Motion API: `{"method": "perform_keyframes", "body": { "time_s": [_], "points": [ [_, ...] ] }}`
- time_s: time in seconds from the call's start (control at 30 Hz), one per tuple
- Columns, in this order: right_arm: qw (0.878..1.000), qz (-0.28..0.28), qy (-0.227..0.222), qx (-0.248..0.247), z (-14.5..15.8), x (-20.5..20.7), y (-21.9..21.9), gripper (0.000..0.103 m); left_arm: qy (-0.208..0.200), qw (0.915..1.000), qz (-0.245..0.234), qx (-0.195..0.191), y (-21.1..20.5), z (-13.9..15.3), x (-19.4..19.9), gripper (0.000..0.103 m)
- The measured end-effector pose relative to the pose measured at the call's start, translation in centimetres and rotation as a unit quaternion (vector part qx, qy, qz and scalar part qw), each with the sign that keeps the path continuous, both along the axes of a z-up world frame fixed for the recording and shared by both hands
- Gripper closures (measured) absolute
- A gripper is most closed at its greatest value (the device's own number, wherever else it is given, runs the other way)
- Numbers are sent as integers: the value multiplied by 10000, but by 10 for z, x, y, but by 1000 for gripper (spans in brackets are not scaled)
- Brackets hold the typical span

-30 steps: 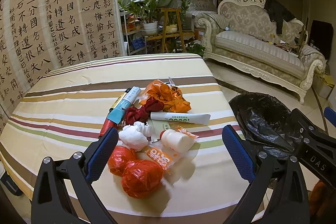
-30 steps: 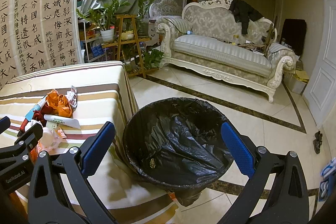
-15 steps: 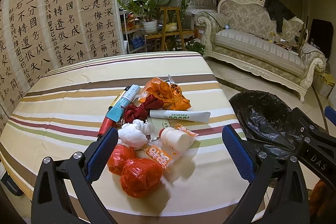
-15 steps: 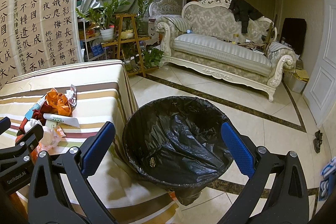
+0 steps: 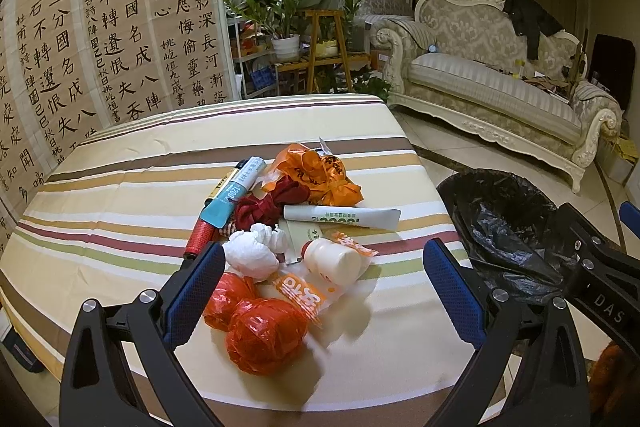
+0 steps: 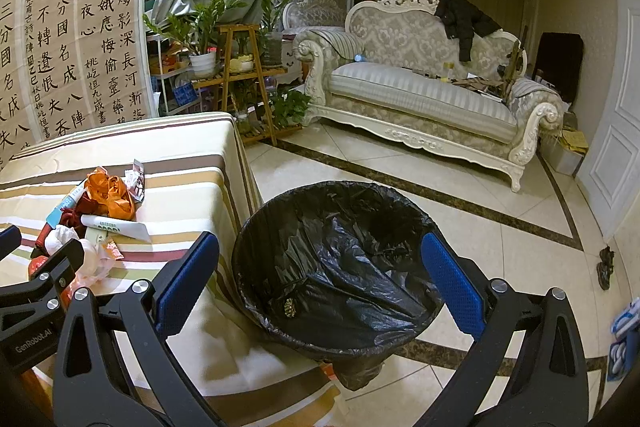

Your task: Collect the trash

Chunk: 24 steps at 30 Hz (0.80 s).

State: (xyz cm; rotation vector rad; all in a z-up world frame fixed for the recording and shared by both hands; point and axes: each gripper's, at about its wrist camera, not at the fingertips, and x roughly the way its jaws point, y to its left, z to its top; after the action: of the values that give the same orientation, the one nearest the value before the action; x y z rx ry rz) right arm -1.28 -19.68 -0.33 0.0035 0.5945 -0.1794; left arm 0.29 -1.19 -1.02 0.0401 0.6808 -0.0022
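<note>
The left gripper (image 5: pixel 320 287) is hovering over the near edge of the trash pile, fingers spread wide apart w/ nothing between them. The right gripper (image 6: pixel 318 279) is hanging above the bin (image 6: pixel 340 259), also wide apart and empty.

The trash is sitting in a heap on the striped tablecloth (image 5: pixel 120 195), toward the right side of the table, near the edge closest to the bin. Closest to the left gripper: two crumpled red plastic balls (image 5: pixel 264 335), touching each other. Just behind them a white tissue wad (image 5: pixel 252 255) and a small white bottle (image 5: pixel 334 259) lying on its side, w/ an orange-and-white wrapper (image 5: pixel 300 293) between the bottle and the red balls. Further back: a white tube (image 5: pixel 344 217) lying across, a dark red cloth scrap (image 5: pixel 272 203), a blue tube (image 5: pixel 236 191) leaning diagonally, a red cylinder (image 5: pixel 200 237) at the left of the heap, and an orange plastic bag (image 5: pixel 320 175) at the far end.

The bin is standing on the tile floor just beside the table's right edge, lined w/ a black bag; one small brownish scrap (image 6: pixel 290 307) is lying inside. In the right wrist view part of the left gripper is showing at the lower left, over the pile.

Beyond: a calligraphy screen (image 5: pixel 100 27), potted plants (image 5: pixel 280 11), a cream sofa (image 6: pixel 420 91).
</note>
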Motion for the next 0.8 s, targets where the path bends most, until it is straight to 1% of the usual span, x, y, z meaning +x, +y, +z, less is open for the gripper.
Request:
{"method": "perform_keyframes", "body": {
  "time_s": [0.8],
  "points": [
    [10000,-14,32,21,-4,-2,-2,4,27,10000,-20,26,-3,-4,-1,6]
  ]
}}
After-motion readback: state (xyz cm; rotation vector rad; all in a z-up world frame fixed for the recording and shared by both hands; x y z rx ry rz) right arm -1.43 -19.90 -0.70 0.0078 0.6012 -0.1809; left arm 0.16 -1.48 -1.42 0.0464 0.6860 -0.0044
